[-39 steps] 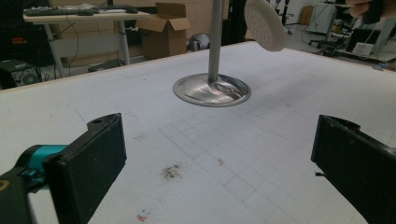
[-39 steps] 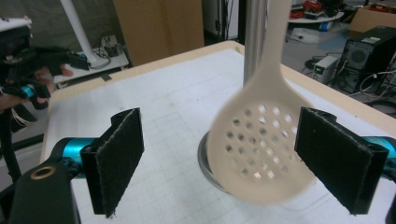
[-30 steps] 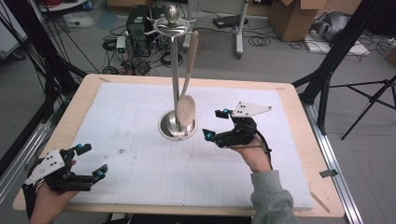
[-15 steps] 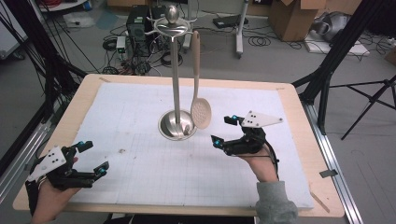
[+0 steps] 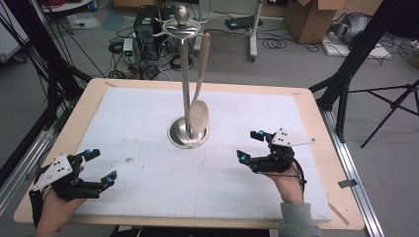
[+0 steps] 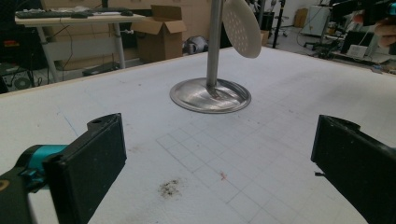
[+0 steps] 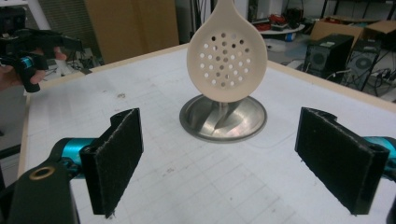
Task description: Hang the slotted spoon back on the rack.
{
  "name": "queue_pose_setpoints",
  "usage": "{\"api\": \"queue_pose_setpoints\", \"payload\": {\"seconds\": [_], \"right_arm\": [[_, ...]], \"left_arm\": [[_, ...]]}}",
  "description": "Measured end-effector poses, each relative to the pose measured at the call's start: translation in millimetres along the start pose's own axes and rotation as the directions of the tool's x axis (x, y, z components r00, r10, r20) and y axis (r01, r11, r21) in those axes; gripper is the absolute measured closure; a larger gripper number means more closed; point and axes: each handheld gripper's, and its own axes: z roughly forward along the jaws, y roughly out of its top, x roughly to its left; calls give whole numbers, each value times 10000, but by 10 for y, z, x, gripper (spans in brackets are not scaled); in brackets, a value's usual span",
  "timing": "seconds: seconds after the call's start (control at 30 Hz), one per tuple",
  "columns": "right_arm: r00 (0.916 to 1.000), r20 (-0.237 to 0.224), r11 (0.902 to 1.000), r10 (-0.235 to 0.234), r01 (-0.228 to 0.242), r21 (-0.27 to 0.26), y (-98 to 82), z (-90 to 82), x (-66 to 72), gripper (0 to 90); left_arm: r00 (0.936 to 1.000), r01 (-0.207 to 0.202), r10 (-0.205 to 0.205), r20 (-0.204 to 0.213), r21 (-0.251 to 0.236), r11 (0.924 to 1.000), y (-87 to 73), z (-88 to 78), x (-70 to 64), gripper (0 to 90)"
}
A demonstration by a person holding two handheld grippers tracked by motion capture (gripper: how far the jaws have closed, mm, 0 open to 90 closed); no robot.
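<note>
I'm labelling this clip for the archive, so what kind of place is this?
Probably a lab or workshop: a test table under gridded white sheet, cardboard boxes and computer gear with loose cables on the floor, tripod legs beside it.

Right gripper (image 5: 253, 146) pulled back from the stand (image 5: 187, 89) toward lower right of the high view, jaws wide apart w/ nothing between them. Slotted spoon (image 5: 199, 116) swung on its hook: head was against the pole, then out to the right, then hung close by the pole over the base again. Left gripper (image 5: 98, 165) shifted slightly, barely any diff.
</note>
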Motion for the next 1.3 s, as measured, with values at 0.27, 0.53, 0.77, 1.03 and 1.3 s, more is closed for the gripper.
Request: {"api": "queue_pose_setpoints", "payload": {"seconds": [0.27,0.53,0.77,1.03,1.3], "right_arm": [[9998,142,9998,159,-157,-138,-129,-122,-49,140],[9993,234,9991,302,-294,-309,-225,-249,-76,141],[9984,288,9976,496,-481,-491,-330,-358,-110,141],[9970,341,9949,697,-669,-752,-417,-480,-127,142],[9949,629,9934,789,-732,-884,-483,-611,-167,141]], "left_arm": [[10000,9,-9,-3,28,10000,-9,2,6,36],[10000,23,-23,13,21,10000,-11,1,7,37],[10000,-21,21,-8,3,10000,-14,1,8,36],[10000,20,-20,14,27,10000,-18,3,6,37],[9999,86,-86,-51,-8,10000,-25,-15,26,37]]}}
